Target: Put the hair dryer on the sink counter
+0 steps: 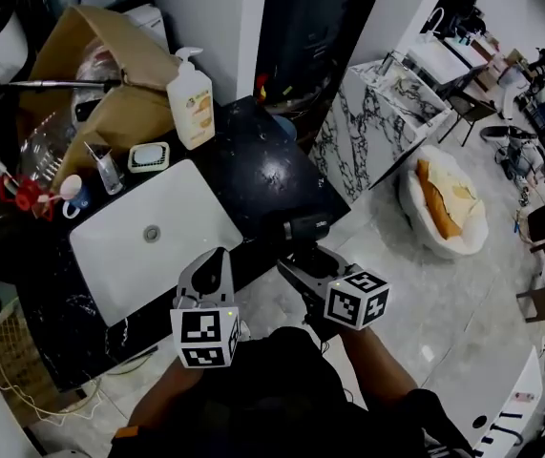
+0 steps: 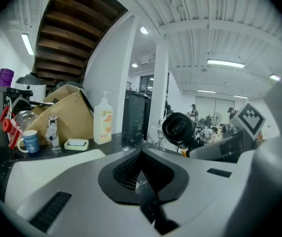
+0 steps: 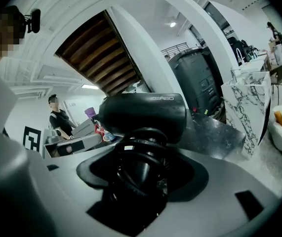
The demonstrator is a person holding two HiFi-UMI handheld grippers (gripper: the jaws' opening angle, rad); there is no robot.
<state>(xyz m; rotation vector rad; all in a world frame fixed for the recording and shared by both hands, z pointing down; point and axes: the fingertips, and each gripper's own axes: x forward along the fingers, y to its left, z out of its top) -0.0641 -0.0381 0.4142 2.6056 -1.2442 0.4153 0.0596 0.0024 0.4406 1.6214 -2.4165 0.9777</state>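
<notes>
A black hair dryer (image 1: 307,227) hangs at the front right corner of the black sink counter (image 1: 272,175), just above its edge. My right gripper (image 1: 301,260) is shut on the handle, which has the cord wound round it (image 3: 140,157). The barrel (image 3: 143,115) lies crosswise above the jaws. My left gripper (image 1: 217,260) hovers over the front rim of the white basin (image 1: 110,256), shut with nothing in it (image 2: 141,174). From the left gripper view the dryer's round nozzle (image 2: 179,128) faces me at the right.
At the back of the counter stand a soap pump bottle (image 1: 192,98), a soap dish (image 1: 148,156), a faucet (image 1: 108,170), a mug (image 1: 76,197) and a brown paper bag (image 1: 110,65). A marble cabinet (image 1: 377,113) and a white cushion bed (image 1: 449,208) lie to the right on the floor.
</notes>
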